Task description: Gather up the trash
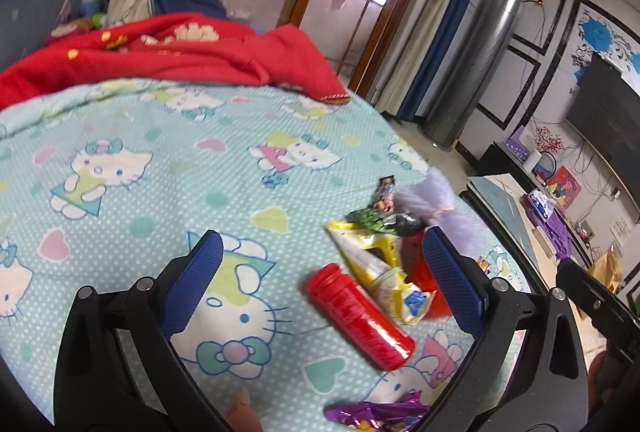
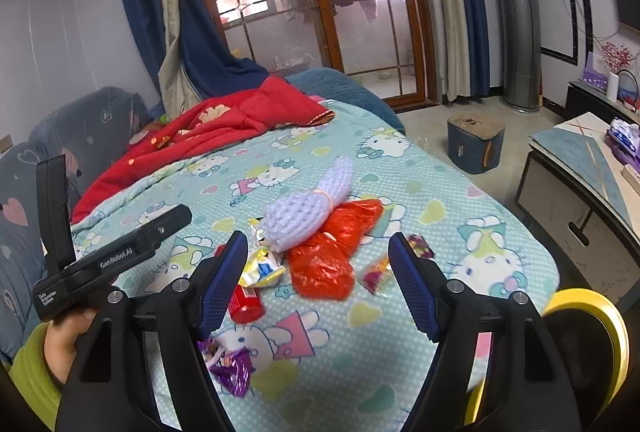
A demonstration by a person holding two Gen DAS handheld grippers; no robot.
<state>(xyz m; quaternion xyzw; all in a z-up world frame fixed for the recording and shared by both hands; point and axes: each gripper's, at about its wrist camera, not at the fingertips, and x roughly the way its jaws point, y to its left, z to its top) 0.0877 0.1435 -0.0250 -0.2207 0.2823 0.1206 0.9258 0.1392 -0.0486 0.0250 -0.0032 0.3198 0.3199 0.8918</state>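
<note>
A soft, matt cotton-looking bedsheet with a fine dotted print lies under my tongs. On it, a red bottle looks like smooth, glossy plastic. A yellow wrapper is crinkled, shiny film; a purple wrapper gleams like metallic foil. A red bag is thin, wrinkled, glossy plastic. A lilac net looks like soft foam mesh (knobbly surface). My fingers' blue pads are rough, finely textured rubber on matt black plastic.
</note>
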